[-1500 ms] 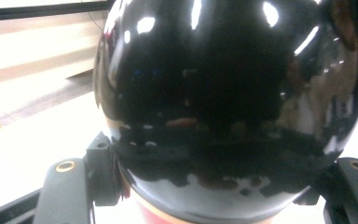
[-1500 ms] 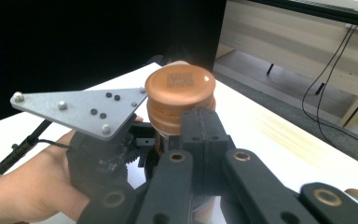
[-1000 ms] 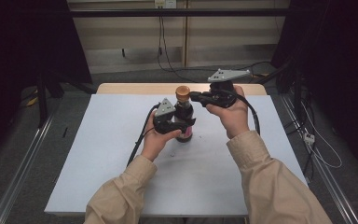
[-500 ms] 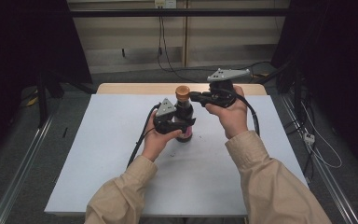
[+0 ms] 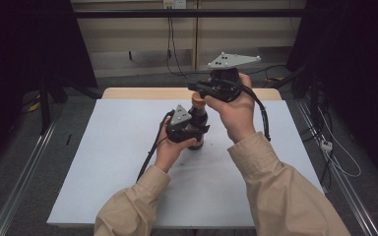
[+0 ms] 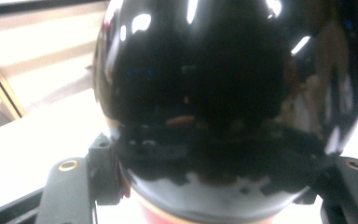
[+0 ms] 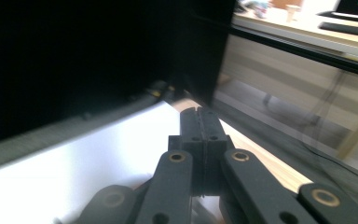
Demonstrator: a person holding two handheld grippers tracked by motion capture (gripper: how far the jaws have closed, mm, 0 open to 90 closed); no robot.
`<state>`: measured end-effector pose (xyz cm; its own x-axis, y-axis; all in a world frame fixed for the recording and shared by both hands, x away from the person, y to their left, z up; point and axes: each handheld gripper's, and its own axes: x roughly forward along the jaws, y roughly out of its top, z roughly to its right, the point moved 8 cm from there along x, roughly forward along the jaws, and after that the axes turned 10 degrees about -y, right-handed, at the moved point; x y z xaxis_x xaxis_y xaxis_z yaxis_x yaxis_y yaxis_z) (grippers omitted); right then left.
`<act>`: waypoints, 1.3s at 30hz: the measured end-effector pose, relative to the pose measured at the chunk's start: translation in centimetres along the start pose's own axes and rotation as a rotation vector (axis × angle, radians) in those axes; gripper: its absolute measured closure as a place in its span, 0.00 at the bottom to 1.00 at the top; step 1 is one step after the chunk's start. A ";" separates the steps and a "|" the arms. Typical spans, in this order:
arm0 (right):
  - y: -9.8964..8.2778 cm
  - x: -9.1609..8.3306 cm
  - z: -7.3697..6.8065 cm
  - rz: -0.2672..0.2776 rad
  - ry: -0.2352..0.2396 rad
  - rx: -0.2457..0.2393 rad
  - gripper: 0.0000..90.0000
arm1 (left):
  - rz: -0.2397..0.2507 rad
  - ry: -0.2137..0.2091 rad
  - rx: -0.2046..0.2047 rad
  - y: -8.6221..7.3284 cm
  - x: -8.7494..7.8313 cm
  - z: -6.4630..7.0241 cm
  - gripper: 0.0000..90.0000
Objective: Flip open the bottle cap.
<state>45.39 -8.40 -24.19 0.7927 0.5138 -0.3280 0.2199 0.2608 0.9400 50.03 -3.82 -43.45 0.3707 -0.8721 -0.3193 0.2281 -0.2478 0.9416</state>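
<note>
A person in beige sleeves works at a white-topped table (image 5: 103, 172), a gripper in each hand. The left gripper (image 5: 189, 129) clamps a dark glass bottle (image 5: 198, 118) that stands upright near the table's centre, its orange cap (image 5: 197, 98) at the top; in the left gripper view the glossy black body (image 6: 214, 93) bulges between the two jaws, which press on it from both sides. The right gripper (image 5: 197, 87) hangs at about one o'clock from the bottle, just above the cap, jaws pressed together with nothing between them, as the right gripper view (image 7: 200, 140) shows.
</note>
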 end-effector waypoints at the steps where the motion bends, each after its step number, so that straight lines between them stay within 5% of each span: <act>1: -1.3 0.0 0.9 -0.026 -0.008 0.001 1.00 | 0.002 -0.008 -0.002 0.0 -0.1 -0.1 0.35; 3: -2.0 0.0 1.2 -0.033 -0.012 0.010 1.00 | -0.006 -0.011 0.024 0.0 0.0 0.2 0.35; 7: -4.7 0.4 2.7 -0.057 -0.024 0.051 1.00 | 0.002 -0.012 0.010 0.0 0.0 0.0 0.35; 14: -6.3 0.2 3.6 -0.072 -0.037 0.062 1.00 | 0.005 -0.017 0.014 0.0 0.1 -0.1 0.34; 39: -7.7 1.5 2.9 -0.117 -0.008 0.038 1.00 | 0.012 -0.015 0.011 -0.1 0.0 0.0 0.34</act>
<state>46.54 -11.98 -31.71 0.7653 0.4749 -0.4346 0.3322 0.2869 0.8985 50.01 -3.85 -43.52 0.3595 -0.8815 -0.3063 0.2138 -0.2417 0.9465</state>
